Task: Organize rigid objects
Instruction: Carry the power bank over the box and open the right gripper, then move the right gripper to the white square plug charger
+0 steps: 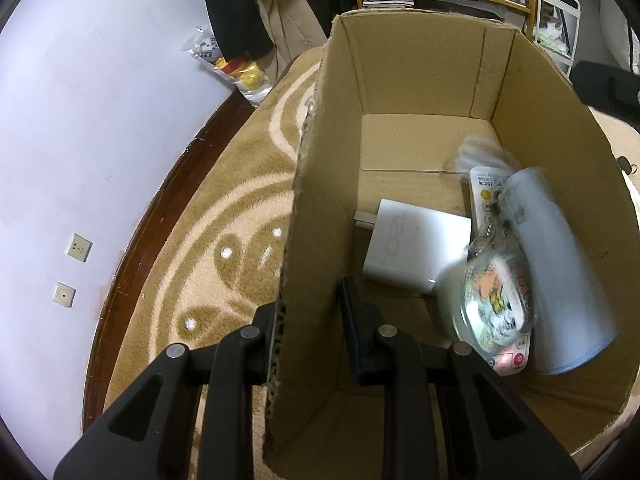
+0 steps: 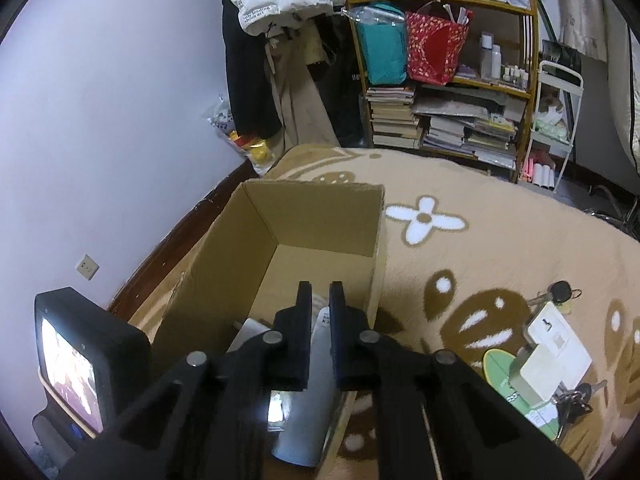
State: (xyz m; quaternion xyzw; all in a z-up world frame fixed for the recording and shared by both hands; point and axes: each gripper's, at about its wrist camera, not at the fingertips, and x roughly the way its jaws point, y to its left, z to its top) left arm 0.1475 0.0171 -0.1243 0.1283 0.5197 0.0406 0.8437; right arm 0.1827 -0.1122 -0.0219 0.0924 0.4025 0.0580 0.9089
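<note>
Left wrist view: my left gripper (image 1: pixel 310 312) has its jaws clamped on the cardboard box (image 1: pixel 416 80) wall; white adapter (image 1: pixel 416 246), remote (image 1: pixel 486 196) and pale cylinder (image 1: pixel 560 264) lie inside. My right gripper (image 2: pixel 320 300) hovers above, jaws narrowly apart, gripping nothing.

- Cardboard box (image 1: pixel 420 80): matt brown corrugated paperboard; fluting is showing raw along the cut edge.
- Carpet (image 2: pixel 500 240): tufted pile, looking rough and fuzzy.
- Left tool (image 1: pixel 308 320): matt black plastic, with dull metal pins showing at the joints.
- White box (image 1: pixel 416 244): smooth, slightly satin card or plastic; cannot tell which.
- Pale blue cylinder (image 1: pixel 560 276): smooth matt finish.
- Round tin (image 1: pixel 492 300): printed face is glaring glossy.
- Baseboard (image 1: pixel 132 248): dark wood, polished.
</note>
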